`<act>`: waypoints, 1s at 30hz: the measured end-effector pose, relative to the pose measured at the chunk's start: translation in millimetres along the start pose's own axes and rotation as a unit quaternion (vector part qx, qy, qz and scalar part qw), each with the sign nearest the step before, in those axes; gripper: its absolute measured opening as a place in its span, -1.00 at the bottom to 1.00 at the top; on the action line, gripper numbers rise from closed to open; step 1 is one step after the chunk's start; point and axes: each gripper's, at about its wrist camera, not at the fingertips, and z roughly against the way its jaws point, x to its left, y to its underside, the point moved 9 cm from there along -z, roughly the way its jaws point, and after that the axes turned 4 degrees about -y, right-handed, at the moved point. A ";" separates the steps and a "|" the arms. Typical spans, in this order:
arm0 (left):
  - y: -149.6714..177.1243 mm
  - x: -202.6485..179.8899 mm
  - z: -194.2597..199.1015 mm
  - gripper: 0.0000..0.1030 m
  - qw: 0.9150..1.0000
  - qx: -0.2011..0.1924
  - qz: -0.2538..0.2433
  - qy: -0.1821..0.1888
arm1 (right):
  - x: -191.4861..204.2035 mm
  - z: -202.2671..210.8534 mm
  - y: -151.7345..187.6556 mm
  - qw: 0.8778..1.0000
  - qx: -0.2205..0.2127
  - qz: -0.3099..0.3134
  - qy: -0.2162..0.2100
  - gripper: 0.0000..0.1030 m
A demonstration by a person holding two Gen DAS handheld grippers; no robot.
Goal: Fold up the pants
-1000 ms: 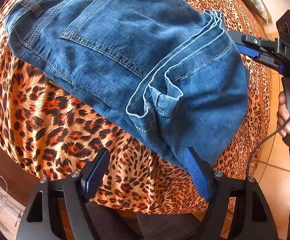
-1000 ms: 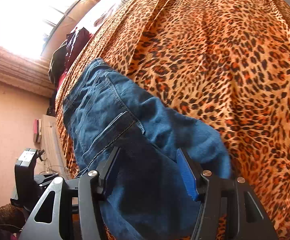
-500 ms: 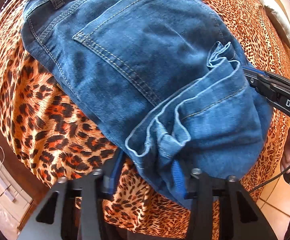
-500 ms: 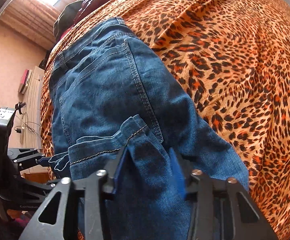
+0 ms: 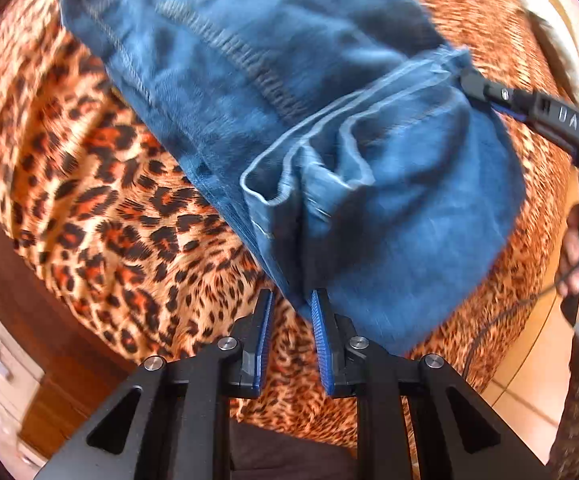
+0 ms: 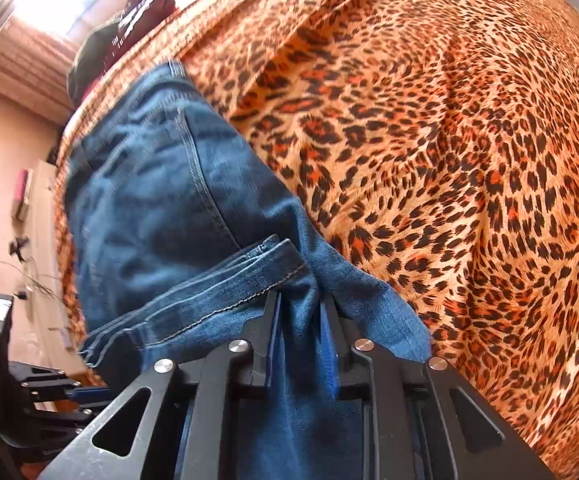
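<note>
Blue jeans (image 5: 289, 80) lie folded on a leopard-print bedspread (image 5: 89, 200), back pocket up and leg hems doubled over the seat. My left gripper (image 5: 292, 300) has its jaws closing on the near corner of the folded denim, which is pinched between the blue pads. My right gripper (image 6: 300, 300) is shut on a bunched fold of the jeans (image 6: 161, 208) just below the hems. In the left wrist view the right gripper (image 5: 473, 80) bites the hem stack at the fold's far corner. The left gripper's (image 6: 49, 384) body shows at the lower left of the right wrist view.
The bedspread (image 6: 449, 160) stretches wide to the right of the jeans. A dark pile of clothes (image 6: 121, 28) sits at the bed's far end. A pale pillow (image 5: 545, 20), a wooden bed edge (image 5: 29, 300), tiled floor (image 5: 529, 360) and a person's hand (image 5: 573, 248) border the bed.
Both grippers went from wide open around the folded end to pinched on the denim. The fold has bunched up between them and the jeans have shifted in both views.
</note>
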 end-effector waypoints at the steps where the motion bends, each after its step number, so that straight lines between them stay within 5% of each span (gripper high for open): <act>1: 0.8 -7.1 7.7 -0.59 1.000 -0.009 -0.016 0.005 | -1.2 16.2 -0.1 0.999 -0.024 -0.016 -0.026 -0.31; 3: 3.7 -25.8 22.0 -0.29 0.998 -0.036 -0.057 0.007 | -8.6 49.9 3.3 0.995 -0.073 -0.039 -0.050 0.03; 5: -3.7 -41.7 27.5 0.09 0.994 -0.070 -0.089 -0.004 | -10.8 69.9 13.8 0.991 -0.095 -0.052 -0.082 0.06; 11: -20.3 -33.9 -4.2 0.09 0.994 -0.064 -0.074 -0.041 | -17.0 47.4 56.2 0.992 -0.071 -0.067 -0.083 -0.15; 14: -26.5 -17.6 -26.3 0.04 0.997 -0.045 -0.056 -0.037 | -47.9 23.3 71.2 0.994 -0.070 -0.086 -0.014 -0.65; 16: -24.5 -20.7 -23.6 0.04 0.996 -0.052 -0.066 -0.031 | -66.1 15.3 72.0 0.989 -0.084 -0.122 -0.024 -0.90; 18: -21.7 -23.3 -21.8 0.04 0.994 -0.046 -0.088 -0.048 | -73.2 22.2 70.5 0.981 -0.093 -0.163 -0.044 -0.91; 22: -16.9 -27.8 -5.9 0.05 0.992 -0.051 -0.102 -0.057 | -56.8 42.7 65.0 0.982 -0.106 -0.150 -0.053 -0.74; 30: -7.3 -37.7 42.4 0.22 0.972 -0.137 -0.145 -0.126 | -8.3 78.6 74.4 0.978 -0.137 -0.141 -0.069 -0.43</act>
